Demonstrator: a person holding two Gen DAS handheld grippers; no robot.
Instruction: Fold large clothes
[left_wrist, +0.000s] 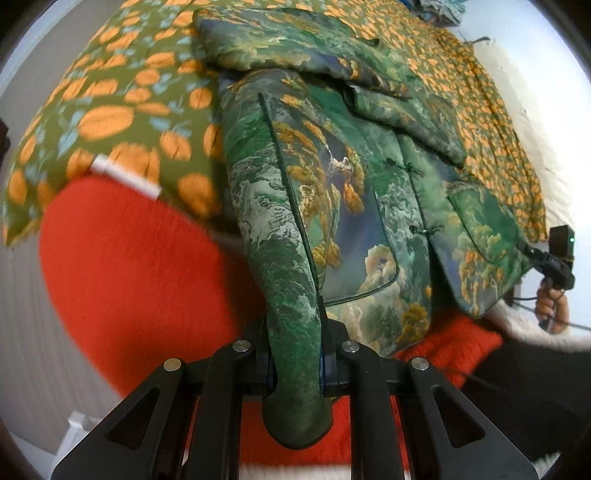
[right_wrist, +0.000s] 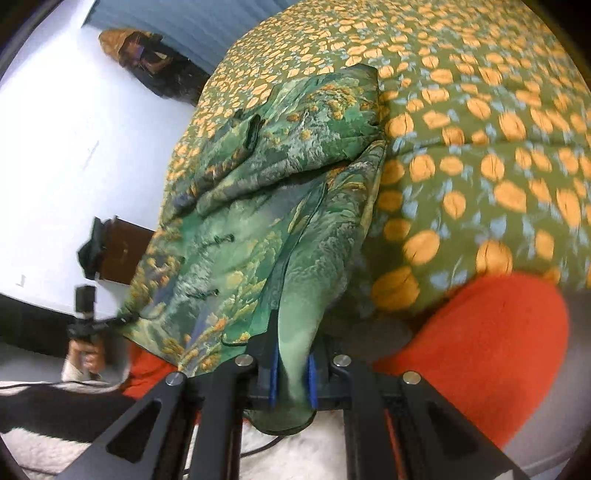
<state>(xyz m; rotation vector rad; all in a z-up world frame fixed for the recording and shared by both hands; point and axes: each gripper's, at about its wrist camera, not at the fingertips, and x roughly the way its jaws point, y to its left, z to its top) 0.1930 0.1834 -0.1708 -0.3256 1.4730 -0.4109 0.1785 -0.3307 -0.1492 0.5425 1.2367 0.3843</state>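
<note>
Green jacket: your jacket (left_wrist: 343, 192) lies across the quilt (left_wrist: 110, 110) on the bed, partly folded, one sleeve laid over its upper part; its lower edge hangs toward you over the red blanket (left_wrist: 129, 266).
Left gripper: your left gripper (left_wrist: 297, 369) is nearly closed, fingers (left_wrist: 334, 373) pinching a thick fold of jacket; cloth bulges out behind the jaws.
Right gripper: your right gripper (right_wrist: 291, 373) is clamped the same way on a fold of the jacket (right_wrist: 258, 206); the blue pads (right_wrist: 272, 376) press the fabric from both sides.
Across views: the left view shows your right gripper (left_wrist: 532, 254) at a jacket corner by the bed's edge, your hand (left_wrist: 552, 306) on its handle; the right view shows your left gripper (right_wrist: 123, 319) at the opposite corner.
Surroundings: quilt (right_wrist: 480, 147) with orange print, red blanket (right_wrist: 498, 350) below it, a brown cabinet (right_wrist: 122, 251) against the white wall.
</note>
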